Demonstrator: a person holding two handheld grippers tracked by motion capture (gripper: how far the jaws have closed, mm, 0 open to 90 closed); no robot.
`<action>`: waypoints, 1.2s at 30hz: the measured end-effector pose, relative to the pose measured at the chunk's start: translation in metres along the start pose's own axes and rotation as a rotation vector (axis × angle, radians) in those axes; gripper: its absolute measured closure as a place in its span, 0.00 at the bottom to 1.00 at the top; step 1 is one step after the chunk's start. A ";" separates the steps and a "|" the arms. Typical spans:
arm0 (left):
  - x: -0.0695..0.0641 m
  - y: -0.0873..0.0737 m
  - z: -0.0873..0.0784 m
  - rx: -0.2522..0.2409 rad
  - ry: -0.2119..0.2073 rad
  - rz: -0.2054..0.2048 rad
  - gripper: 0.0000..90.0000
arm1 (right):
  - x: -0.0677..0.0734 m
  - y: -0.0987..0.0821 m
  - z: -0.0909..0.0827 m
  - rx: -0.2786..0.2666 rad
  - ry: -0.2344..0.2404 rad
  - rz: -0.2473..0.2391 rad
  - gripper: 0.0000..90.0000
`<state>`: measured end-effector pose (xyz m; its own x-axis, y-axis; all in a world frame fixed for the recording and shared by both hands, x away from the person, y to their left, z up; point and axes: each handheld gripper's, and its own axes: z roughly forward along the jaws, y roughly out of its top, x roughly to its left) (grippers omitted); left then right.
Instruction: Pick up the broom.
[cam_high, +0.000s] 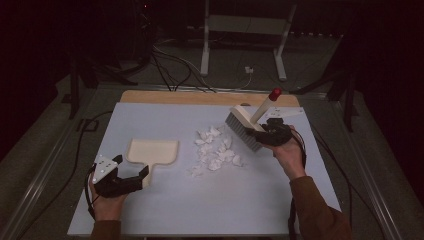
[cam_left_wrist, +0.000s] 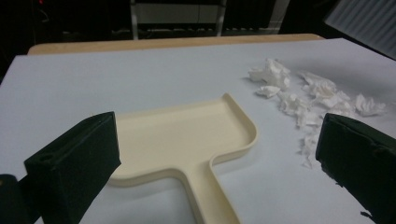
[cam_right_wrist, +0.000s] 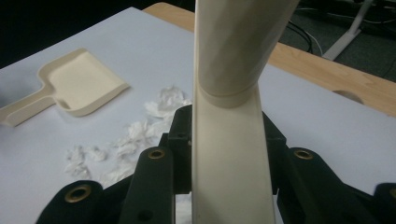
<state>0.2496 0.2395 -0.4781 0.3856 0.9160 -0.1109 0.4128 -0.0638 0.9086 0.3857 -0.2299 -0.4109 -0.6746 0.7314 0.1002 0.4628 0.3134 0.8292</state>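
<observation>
At the lower left of the high view the left gripper (cam_high: 134, 176) hovers with its jaws spread wide around nothing, just below the cream dustpan (cam_high: 153, 152) lying flat on the white table (cam_high: 225, 200). Right of centre lies a scatter of crumpled paper scraps (cam_high: 215, 150). At the upper right the right gripper (cam_high: 272, 134) is clamped on the cream hand brush (cam_high: 248, 125), bristles raised beside the scraps.

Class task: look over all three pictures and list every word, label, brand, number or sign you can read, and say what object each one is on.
There are none to read. The cream dustpan, the brush with its red-tipped handle, the scraps of white paper and the white table are all plain. The black fingers of the left gripper carry no markings, nor does the right gripper.
</observation>
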 end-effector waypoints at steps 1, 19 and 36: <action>0.001 0.000 -0.001 0.000 0.000 -0.006 0.00 | -0.001 0.001 0.001 0.000 -0.007 -0.003 0.75; -0.002 -0.004 -0.004 -0.003 0.009 0.011 0.00 | -0.026 0.007 0.034 0.033 -0.143 0.009 0.75; -0.001 -0.008 -0.006 0.032 0.055 0.023 0.00 | -0.033 0.005 0.070 0.116 -0.253 -0.032 0.75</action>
<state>0.2411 0.2415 -0.4828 0.3497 0.9344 -0.0672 0.4306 -0.0966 0.8973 0.4503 -0.2099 -0.4480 -0.5317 0.8434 -0.0771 0.5162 0.3949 0.7600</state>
